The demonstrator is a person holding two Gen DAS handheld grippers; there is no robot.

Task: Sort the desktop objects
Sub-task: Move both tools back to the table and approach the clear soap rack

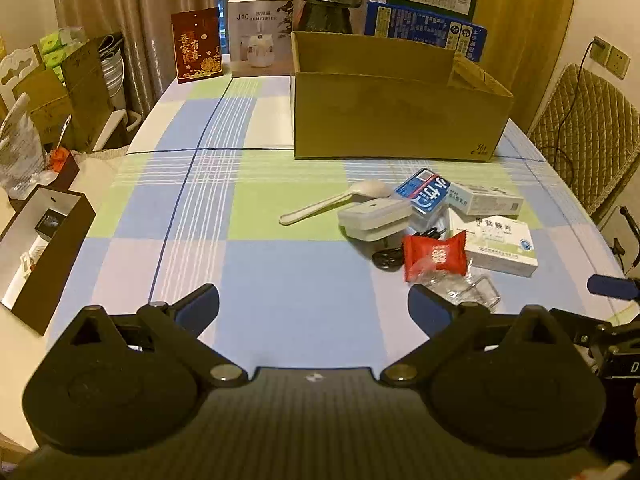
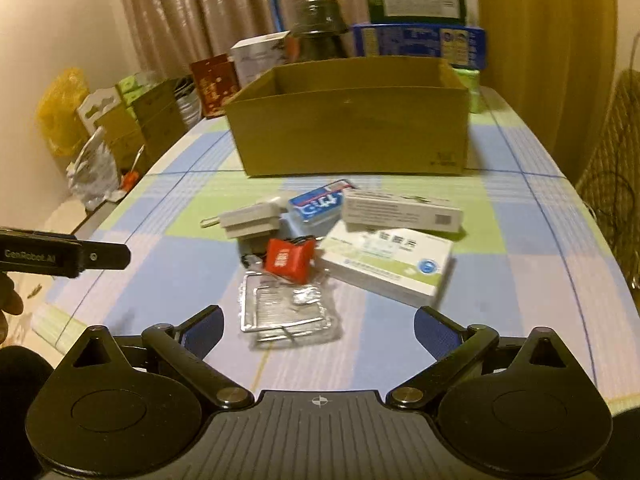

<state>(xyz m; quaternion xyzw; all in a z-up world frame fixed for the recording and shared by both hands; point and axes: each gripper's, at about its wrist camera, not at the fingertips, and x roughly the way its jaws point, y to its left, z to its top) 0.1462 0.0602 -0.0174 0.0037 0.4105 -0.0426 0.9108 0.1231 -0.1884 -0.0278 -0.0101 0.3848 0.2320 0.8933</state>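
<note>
Your checked blue-and-green tablecloth [image 1: 280, 272] carries the open brown cardboard box [image 1: 400, 116] at the far side. Before it lies the clutter: a white-and-green medicine carton [image 2: 384, 268], a white plastic spoon [image 1: 332, 200], a red sweet wrapper [image 2: 290, 260]. Your left gripper [image 1: 314, 308] and right gripper [image 2: 318, 330] both gape wide, holding nothing.

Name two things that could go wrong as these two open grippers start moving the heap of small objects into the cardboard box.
1. The clear plastic packet lies flat on the tablecloth nearest the right gripper; its thin, slippery edges may slide away from the pads.
2. The red sachet, grey case and medicine boxes overlap, so lifting one may drag or knock its neighbours, perhaps before it reaches the cardboard box.
</note>
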